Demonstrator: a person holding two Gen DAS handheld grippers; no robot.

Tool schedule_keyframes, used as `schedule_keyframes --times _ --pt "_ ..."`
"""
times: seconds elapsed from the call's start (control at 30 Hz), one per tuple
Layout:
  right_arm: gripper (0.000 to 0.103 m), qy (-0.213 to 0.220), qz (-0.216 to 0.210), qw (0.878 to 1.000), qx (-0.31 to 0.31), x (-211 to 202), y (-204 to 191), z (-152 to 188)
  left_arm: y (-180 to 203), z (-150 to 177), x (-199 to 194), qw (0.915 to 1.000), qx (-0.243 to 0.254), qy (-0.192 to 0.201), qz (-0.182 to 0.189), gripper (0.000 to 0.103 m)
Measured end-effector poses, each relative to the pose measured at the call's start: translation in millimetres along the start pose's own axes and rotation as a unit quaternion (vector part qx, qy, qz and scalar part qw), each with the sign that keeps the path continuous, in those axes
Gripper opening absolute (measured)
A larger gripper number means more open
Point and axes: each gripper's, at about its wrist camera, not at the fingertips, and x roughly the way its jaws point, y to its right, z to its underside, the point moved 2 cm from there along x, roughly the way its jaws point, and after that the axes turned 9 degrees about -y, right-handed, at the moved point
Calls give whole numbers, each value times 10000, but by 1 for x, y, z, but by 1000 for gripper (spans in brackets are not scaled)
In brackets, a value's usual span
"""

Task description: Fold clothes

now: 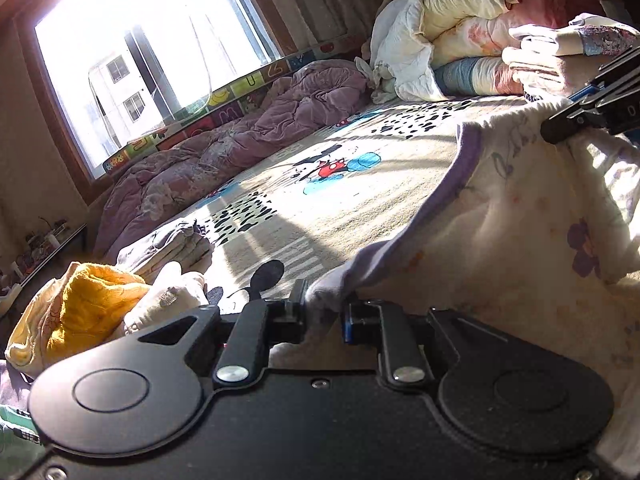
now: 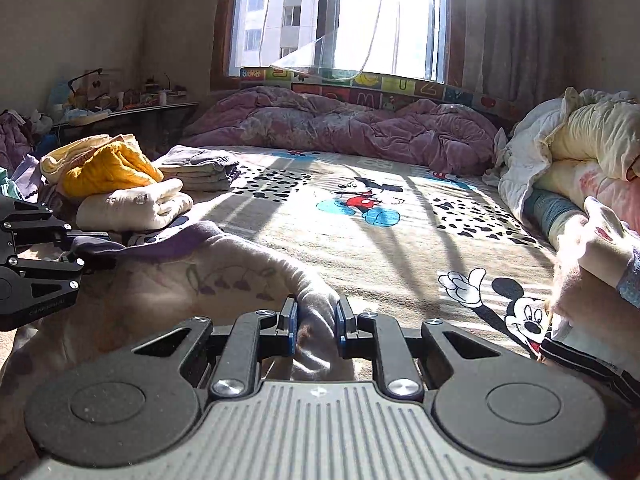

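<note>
Two hand-held grippers, left [image 1: 323, 316] and right [image 2: 317, 326], each around the garment [image 1: 500, 232].

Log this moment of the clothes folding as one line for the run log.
step: fold in progress | left gripper: shut on floral garment | right gripper: shut on floral garment | surface: bed sheet | nearby: folded clothes

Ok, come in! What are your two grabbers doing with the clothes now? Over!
Left gripper shut on the floral garment. Right gripper shut on it too. Garment held between both over the bed sheet, not yet folded. Nothing in the way.
</note>
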Motion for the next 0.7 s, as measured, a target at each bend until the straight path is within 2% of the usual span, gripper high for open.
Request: schedule_keyframes --times 0.03,0.07,0.13,0.2,0.27,0.33,0.4,0.5,0.7 --pt "24 -162 75 9997 143 15 1 0 -1 2 11 9998 -40 -192 -74 46" --pt "27 -247 97 9992 290 24 3 1 -3 3 17 9994 -79 -307 -169 50" --pt "31 -234 70 9962 833 28 13 4 -12 5 12 9988 -344 -288 -209 62" --pt "36 -125 17 9932 1160 20 19 10 -22 14 -2 9971 -690 -236 -236 62" --pt "47 63 -68 9893 1454 3 24 20 -32 23 -19 9932 -1089 -276 -312 62" --pt "49 176 -288 9828 1815 -14 28 30 -43 33 -39 9865 -1588 -320 -241 64" --pt "52 275 -539 9721 2265 -34 32 45 -52 45 -62 9758 -2157 -344 -65 68" --pt "55 411 -875 9531 2867 -61 34 72 -58 70 -98 9533 -2972 -436 307 73" --pt "62 521 -1298 9230 3584 -100 21 128 -50 122 -160 9141 -3884 -721 920 74"
